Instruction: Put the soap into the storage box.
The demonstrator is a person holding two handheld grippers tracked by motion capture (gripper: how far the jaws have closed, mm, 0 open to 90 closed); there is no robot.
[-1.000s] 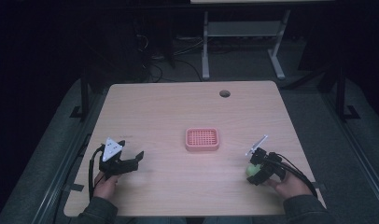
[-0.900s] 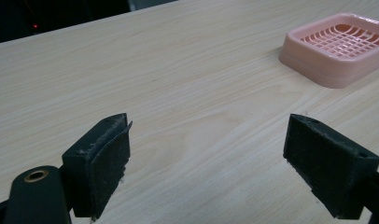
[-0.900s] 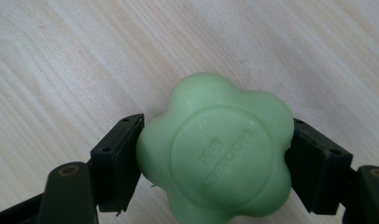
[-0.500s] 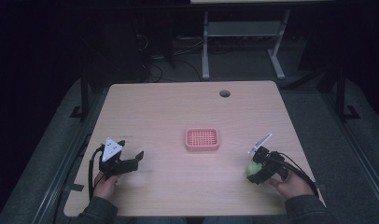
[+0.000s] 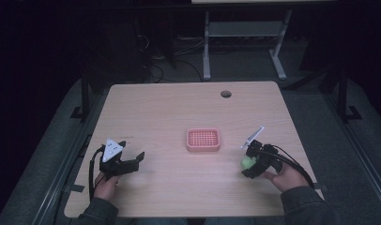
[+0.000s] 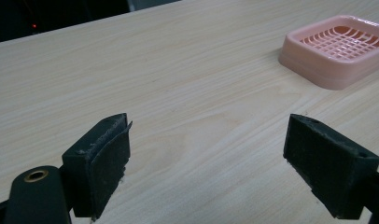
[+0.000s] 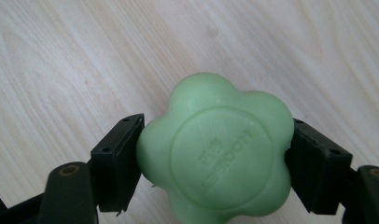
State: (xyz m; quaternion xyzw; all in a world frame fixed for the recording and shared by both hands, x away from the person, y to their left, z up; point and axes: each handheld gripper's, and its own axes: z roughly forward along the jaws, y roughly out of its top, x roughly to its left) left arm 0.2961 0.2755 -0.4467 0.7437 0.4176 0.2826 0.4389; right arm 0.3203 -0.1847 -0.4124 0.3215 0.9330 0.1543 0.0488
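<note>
Two black jaws of the right gripper [image 7: 211, 163] pinch one pale green flower-shaped soap bar [image 7: 215, 161] by its lobed sides, low in the right gripper view; in the high view we see that soap [image 5: 247, 162] at lower right, just above the light wooden table [image 5: 179, 108]. We judge the curved, smooth lobes give the flat pads little purchase, so the bar could twist or squirt out if tilted on its way. It could also catch the rim of the single pink plastic soap dish [image 5: 203, 139], mid-frame, and shove it. The left gripper [image 6: 220, 163], at lower left of the high view, stands spread and empty. We count two grippers, one soap, one dish, one table.
</note>
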